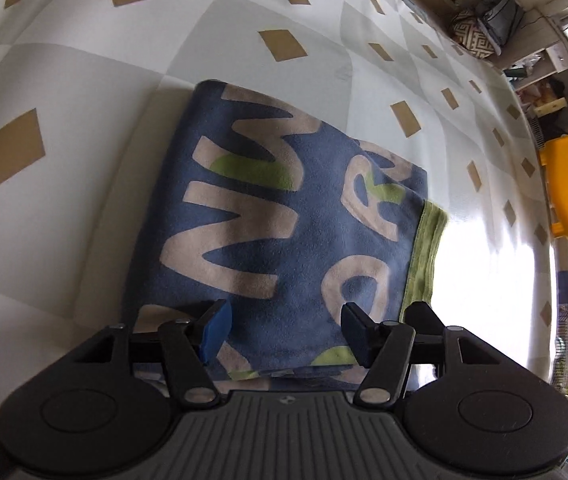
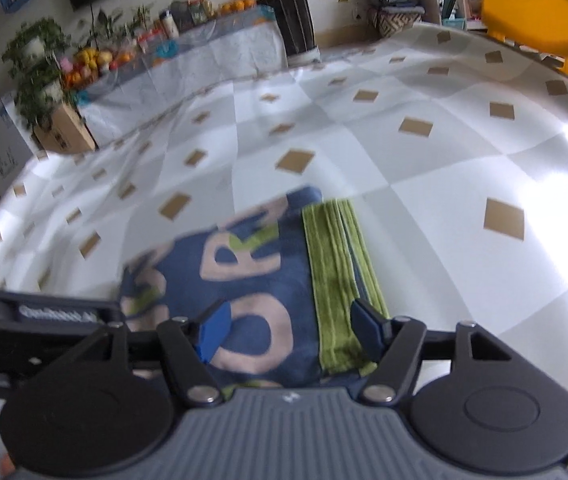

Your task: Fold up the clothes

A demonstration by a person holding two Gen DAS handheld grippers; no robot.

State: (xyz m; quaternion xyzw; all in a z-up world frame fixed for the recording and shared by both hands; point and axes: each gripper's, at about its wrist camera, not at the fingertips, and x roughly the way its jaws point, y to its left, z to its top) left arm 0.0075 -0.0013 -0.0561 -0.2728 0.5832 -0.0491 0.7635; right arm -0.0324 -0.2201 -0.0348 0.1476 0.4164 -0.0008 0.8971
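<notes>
A folded blue towel [image 1: 284, 216] with pale letters and a green edge lies flat on the checked surface [image 1: 84, 80]. Both tools, left tool [image 1: 284, 332] and right tool [image 2: 290, 332], hover over its near end, released, gripping nothing. Only the right view shows a plant-lined shelf [image 2: 164, 40]; both show a yellow chair [image 2: 532, 16].

Folded blue lettered towel [image 1: 284, 216], flat

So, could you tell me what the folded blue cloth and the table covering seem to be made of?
Folded blue cloth: probably fleece or microfibre towelling; matte, fuzzy nap, with a ribbed green edge like terry.
Table covering: likely vinyl or oilcloth; smooth, with a bright window glare and a printed checker of tan diamonds. Neither is certain by look alone.
</notes>
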